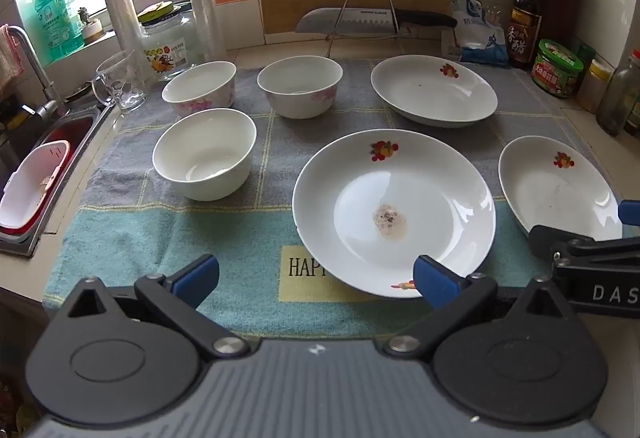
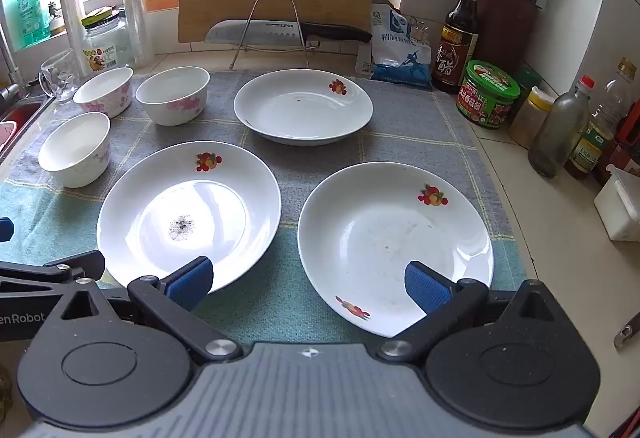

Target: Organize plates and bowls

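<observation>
Three white plates with fruit prints lie on a checked cloth: a middle plate (image 1: 394,212) (image 2: 188,216) with a dark stain, a right plate (image 1: 558,188) (image 2: 394,244), and a far plate (image 1: 434,90) (image 2: 303,106). Three white bowls stand at the left: a near bowl (image 1: 205,153) (image 2: 75,149), a far-left bowl (image 1: 199,88) (image 2: 103,91), and a far-middle bowl (image 1: 300,87) (image 2: 173,95). My left gripper (image 1: 316,280) is open and empty at the middle plate's near edge. My right gripper (image 2: 308,284) is open and empty, between the middle and right plates' near edges.
A sink (image 1: 36,174) with a red-and-white basket lies left. A glass mug (image 1: 116,84), a jar and rolls stand behind the bowls. A knife on a wire rack (image 2: 276,30) and a cutting board stand at the back. Bottles and jars (image 2: 488,94) line the right wall.
</observation>
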`<state>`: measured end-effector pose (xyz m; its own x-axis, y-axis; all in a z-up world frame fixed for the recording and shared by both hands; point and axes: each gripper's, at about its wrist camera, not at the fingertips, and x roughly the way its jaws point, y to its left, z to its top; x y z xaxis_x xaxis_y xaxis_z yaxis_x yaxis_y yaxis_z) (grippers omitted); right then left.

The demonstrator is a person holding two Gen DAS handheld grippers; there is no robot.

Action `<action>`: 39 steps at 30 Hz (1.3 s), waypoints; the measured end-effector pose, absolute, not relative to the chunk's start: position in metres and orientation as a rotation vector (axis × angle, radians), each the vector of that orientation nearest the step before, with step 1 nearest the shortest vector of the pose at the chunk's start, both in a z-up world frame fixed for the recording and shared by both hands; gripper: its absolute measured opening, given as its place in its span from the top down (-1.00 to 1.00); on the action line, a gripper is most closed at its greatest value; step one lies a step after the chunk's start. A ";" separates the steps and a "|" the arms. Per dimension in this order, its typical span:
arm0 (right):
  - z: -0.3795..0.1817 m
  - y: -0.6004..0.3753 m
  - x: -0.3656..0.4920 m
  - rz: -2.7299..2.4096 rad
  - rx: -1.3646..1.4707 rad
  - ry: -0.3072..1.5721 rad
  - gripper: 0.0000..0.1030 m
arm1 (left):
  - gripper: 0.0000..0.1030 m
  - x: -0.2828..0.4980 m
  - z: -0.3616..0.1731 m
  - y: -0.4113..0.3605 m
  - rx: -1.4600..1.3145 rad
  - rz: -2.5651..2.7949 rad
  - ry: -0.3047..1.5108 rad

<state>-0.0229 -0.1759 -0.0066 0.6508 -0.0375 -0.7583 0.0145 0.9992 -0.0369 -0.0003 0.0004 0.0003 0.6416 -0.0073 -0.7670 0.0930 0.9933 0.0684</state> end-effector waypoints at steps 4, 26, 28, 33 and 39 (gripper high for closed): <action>-0.007 -0.176 -0.023 -0.029 -0.027 0.861 -1.00 | -0.99 -0.001 0.001 0.001 0.106 -0.057 0.872; -0.004 -0.175 -0.022 -0.030 -0.038 0.854 -1.00 | -0.99 0.000 0.000 0.001 0.106 -0.055 0.879; -0.003 -0.175 -0.023 -0.030 -0.038 0.854 -1.00 | -0.99 0.000 0.000 0.001 0.105 -0.056 0.879; -0.004 -0.175 -0.022 -0.030 -0.039 0.855 -1.00 | -0.99 -0.001 0.000 0.000 0.106 -0.055 0.880; -0.003 -0.174 -0.023 -0.030 -0.043 0.854 -1.00 | -0.99 -0.001 0.000 0.001 0.104 -0.056 0.880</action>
